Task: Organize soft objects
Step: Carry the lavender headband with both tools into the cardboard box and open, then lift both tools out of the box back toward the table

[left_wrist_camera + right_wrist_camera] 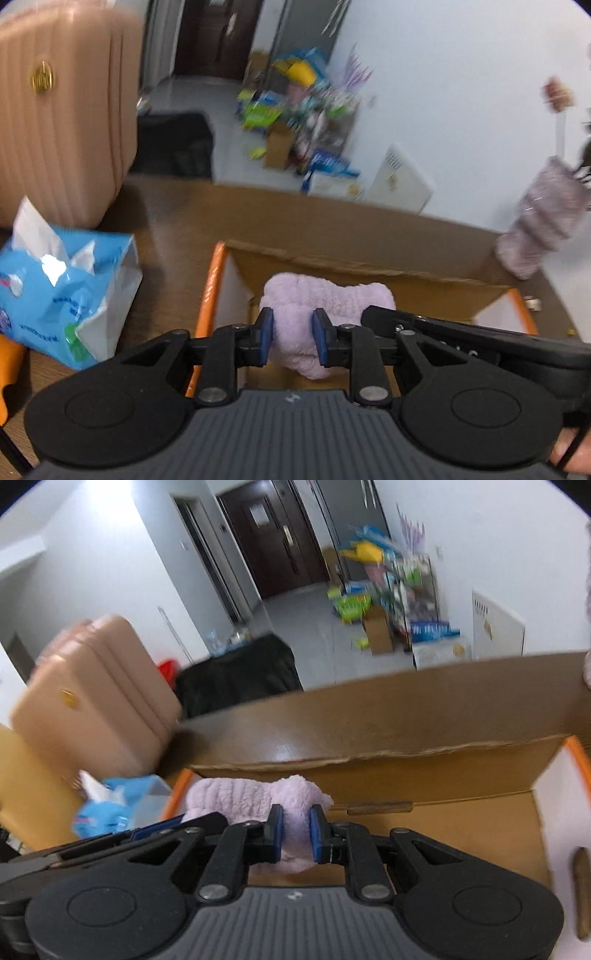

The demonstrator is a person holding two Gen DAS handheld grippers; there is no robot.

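Between both claws' pads hangs lilac towel point(325, 306).

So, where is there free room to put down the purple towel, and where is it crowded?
Both the left gripper and the right gripper hold the purple towel over the cardboard box. The box floor toward its right white wall looks bare. Bare wooden table lies behind the box. The left side is crowded by the blue tissue pack and pink suitcase.

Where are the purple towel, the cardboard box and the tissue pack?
purple towel point(325, 295), left wrist view, fluffy top.
cardboard box point(443, 775), right wrist view, inner back wall.
tissue pack point(62, 295), left wrist view, blue wrapper.
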